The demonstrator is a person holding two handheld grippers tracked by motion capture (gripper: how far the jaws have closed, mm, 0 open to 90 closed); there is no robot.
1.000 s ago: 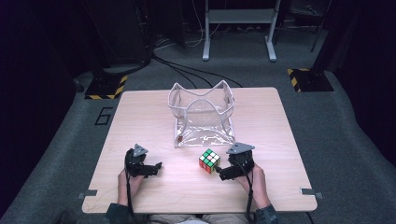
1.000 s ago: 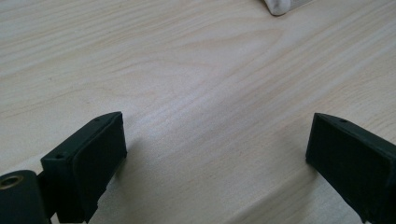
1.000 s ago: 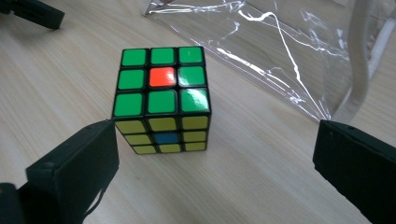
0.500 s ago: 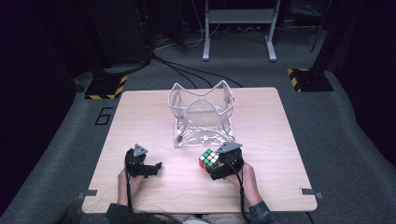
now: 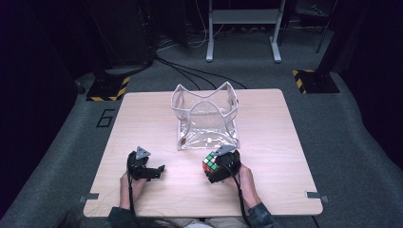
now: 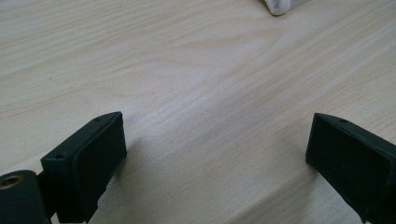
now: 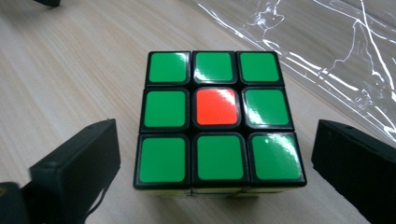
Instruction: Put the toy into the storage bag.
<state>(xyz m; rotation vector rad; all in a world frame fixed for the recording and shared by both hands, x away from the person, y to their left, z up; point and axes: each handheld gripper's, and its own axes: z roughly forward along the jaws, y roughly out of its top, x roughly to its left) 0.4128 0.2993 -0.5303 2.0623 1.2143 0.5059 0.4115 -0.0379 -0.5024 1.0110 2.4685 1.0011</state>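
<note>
Both grippers sit low over the near half of the table (image 5: 266, 118). My right gripper (image 7: 212, 163) has its jaws spread around the puzzle cube (image 7: 217, 116), one on each side, with a gap showing between each pad and the cube's flanks; the jaws have just been closing a little, yet they do not press on it, so the cube stands free on the wood. Its top face is green all round with one orange-red square in the centre. In the high view the right gripper (image 5: 222, 167) covers the cube (image 5: 210, 163) from the near right, and my right hand (image 5: 244, 178) lies behind it with the forearm running back to the table's near edge.

My left gripper (image 6: 212, 154) is released, its jaws standing wide over bare wood with nothing between them. In the high view the left gripper (image 5: 145, 167) rests well apart from the cube, to its left, my left hand (image 5: 129, 183) wrapped round its body.

Just beyond the cube stands the clear plastic bag (image 5: 206, 118), white-edged, its mouth gaping upward. I can make out nothing inside it. Its crinkled transparent wall (image 7: 327, 51) lies just past the cube.
</note>
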